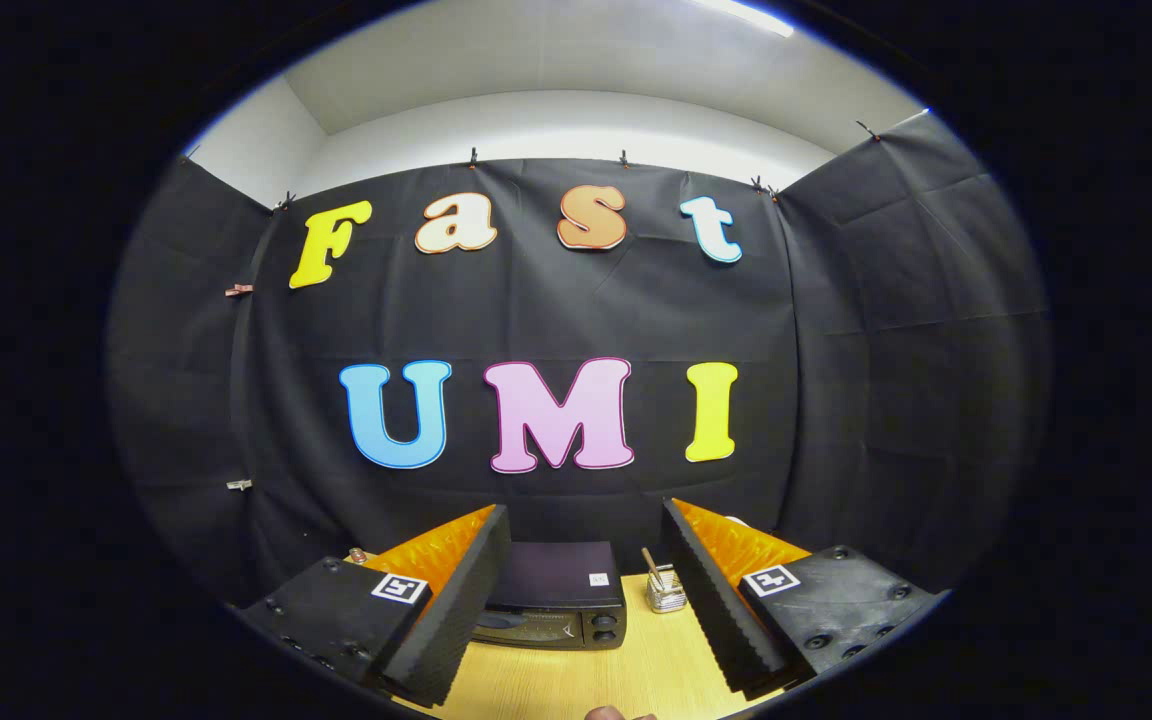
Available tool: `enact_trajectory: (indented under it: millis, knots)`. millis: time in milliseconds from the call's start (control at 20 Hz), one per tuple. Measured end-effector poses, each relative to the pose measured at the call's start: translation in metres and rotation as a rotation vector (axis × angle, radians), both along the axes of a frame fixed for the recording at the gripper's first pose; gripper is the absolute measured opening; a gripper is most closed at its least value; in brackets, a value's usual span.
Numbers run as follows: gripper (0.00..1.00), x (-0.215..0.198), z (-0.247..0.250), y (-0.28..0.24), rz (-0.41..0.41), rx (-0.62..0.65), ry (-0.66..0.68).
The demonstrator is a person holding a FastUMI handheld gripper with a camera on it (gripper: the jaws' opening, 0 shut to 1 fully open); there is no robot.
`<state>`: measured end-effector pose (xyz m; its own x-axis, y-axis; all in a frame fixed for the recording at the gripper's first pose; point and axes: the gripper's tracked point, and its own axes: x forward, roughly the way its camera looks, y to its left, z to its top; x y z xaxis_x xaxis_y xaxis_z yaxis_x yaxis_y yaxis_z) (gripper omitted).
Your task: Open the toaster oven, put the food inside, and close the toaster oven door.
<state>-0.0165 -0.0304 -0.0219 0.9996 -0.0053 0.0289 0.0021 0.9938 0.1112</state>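
While the fingers stand spread and hold nothing, the toaster oven beyond them looks closed; food inside it is hidden.

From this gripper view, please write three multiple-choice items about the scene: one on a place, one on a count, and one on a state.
1. Where is the toaster oven?
A. Between and beyond the gripper's fingers, on the wooden table
B. Held in the gripper
C. On the floor under the table

2. How many knobs show on the oven's right front?
A. None
B. Two
C. Five

3. What state is the gripper in?
A. Shut on the oven handle
B. Shut on the food
C. Open, with nothing between the fingers

Answers:
1 A: the oven stands on the table, seen in the gap past the fingers.
2 B: two round knobs sit one above the other at the oven's right end.
3 C: the fingers stand wide apart and touch nothing; a small clear holder stands beside the oven.
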Motion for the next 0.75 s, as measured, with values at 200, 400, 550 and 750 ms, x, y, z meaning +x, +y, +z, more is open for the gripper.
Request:
enact_trajectory:
  millis: [200, 400, 550, 750]
  knots:
    - [0.98, -0.0035, -0.0006, -0.0015, -0.008, 0.003, 0.009]
    - [0.98, -0.0064, -0.004, 0.0016, -0.003, 0.005, 0.025]
    - [0.98, -0.0071, -0.0061, 0.0017, -0.004, 0.006, 0.033]
    - [0.98, -0.0105, -0.0067, 0.0024, -0.006, -0.003, 0.034]
